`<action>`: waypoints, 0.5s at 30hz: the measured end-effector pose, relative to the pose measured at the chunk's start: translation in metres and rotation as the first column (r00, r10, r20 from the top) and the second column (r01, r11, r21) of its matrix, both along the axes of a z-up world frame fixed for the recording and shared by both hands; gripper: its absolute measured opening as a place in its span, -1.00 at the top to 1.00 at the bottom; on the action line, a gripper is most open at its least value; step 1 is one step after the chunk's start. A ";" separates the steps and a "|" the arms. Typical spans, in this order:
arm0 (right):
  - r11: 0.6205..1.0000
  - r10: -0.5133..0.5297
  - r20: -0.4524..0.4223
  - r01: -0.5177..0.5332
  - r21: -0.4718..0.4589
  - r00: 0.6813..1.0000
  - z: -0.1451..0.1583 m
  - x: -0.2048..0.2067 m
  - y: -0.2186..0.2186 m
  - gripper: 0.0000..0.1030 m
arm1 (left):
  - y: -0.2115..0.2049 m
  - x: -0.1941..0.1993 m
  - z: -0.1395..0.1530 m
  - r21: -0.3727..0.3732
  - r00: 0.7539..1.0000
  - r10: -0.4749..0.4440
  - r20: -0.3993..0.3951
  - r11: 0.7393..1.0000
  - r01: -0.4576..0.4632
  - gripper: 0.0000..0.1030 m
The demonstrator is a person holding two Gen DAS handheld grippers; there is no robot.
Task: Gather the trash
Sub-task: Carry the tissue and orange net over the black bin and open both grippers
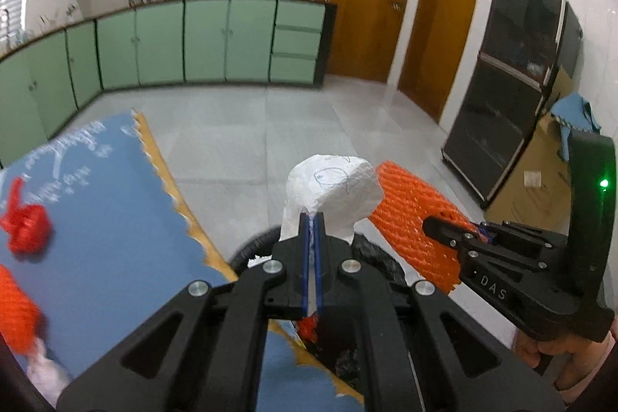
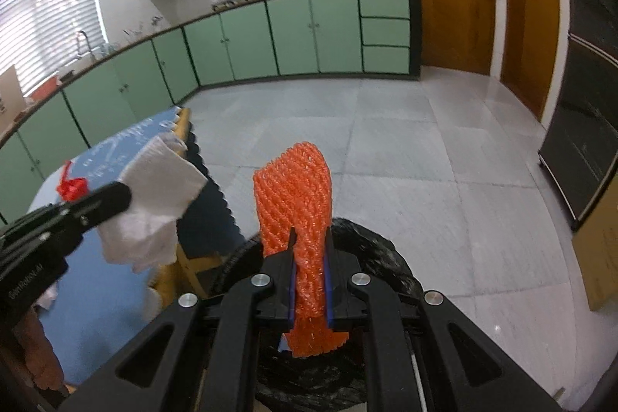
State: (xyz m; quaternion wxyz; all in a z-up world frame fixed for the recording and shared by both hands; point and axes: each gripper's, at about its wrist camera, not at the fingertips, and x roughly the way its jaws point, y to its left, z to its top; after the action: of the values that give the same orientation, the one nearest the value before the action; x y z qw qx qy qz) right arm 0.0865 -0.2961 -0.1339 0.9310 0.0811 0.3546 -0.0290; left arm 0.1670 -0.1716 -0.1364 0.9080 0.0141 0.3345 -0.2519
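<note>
White crumpled paper (image 1: pixel 332 188): clamped in the left tool (image 1: pixel 313 219), jaws tight together on it, held above the black-lined trash bin (image 2: pixel 370 250). Orange foam net (image 2: pixel 295 195): pinched in the right tool (image 2: pixel 311 238), over the same bin. Worktop (image 1: pixel 96 203), blue cover, beside the bin: red scrap (image 1: pixel 25 222), another orange net (image 1: pixel 15 307). Beyond: tiled floor (image 2: pixel 425 149), green cabinets (image 2: pixel 289 37).
</note>
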 end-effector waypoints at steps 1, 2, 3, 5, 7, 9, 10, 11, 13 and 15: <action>1.000 -0.009 -0.011 0.009 0.001 1.000 -0.004 0.002 -0.003 0.80 | -0.007 0.006 -0.009 0.008 0.999 -0.013 -0.029 1.000 0.014 0.98; 1.000 -0.022 -0.025 0.022 0.002 0.999 -0.011 0.004 -0.007 0.80 | -0.010 0.008 -0.013 0.011 0.999 -0.020 -0.044 1.000 0.021 0.97; 1.000 -0.030 -0.036 0.030 -0.001 0.999 -0.015 0.006 -0.011 0.80 | -0.014 0.012 -0.019 0.014 0.998 -0.028 -0.063 0.999 0.029 0.97; 0.999 -0.047 -0.063 0.047 -0.004 0.997 -0.027 0.011 -0.019 0.80 | -0.024 0.020 -0.030 0.031 0.995 -0.044 -0.092 0.998 0.047 0.97; 0.999 -0.053 -0.085 0.053 -0.004 0.995 -0.034 0.014 -0.025 0.79 | -0.030 0.025 -0.039 0.047 0.992 -0.050 -0.113 0.997 0.055 0.89; 0.999 -0.053 -0.106 0.052 -0.012 0.993 -0.039 0.017 -0.027 0.68 | -0.033 0.031 -0.045 0.045 0.988 -0.053 -0.145 0.997 0.060 0.83; 0.998 -0.056 -0.111 0.055 -0.015 0.992 -0.040 0.018 -0.029 0.67 | -0.033 0.032 -0.045 0.042 0.987 -0.051 -0.151 0.997 0.058 0.67; 0.998 -0.056 -0.115 0.055 -0.013 0.992 -0.041 0.020 -0.031 0.62 | -0.033 0.033 -0.045 0.040 0.987 -0.049 -0.152 0.998 0.056 0.55; 0.998 -0.057 -0.119 0.056 -0.013 0.991 -0.042 0.021 -0.032 0.44 | -0.029 0.032 -0.043 0.035 0.989 -0.040 -0.142 0.998 0.045 0.30; 0.998 -0.059 -0.118 0.058 -0.013 0.991 -0.042 0.022 -0.033 0.14 | -0.027 0.032 -0.041 0.035 0.990 -0.035 -0.136 0.999 0.040 0.30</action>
State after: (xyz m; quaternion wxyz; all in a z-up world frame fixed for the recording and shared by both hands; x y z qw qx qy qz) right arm 0.1083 -0.3290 -0.1758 0.9075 0.0849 0.4065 -0.0628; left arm 0.1995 -0.1986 -0.1772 0.8779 0.0204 0.3998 -0.2628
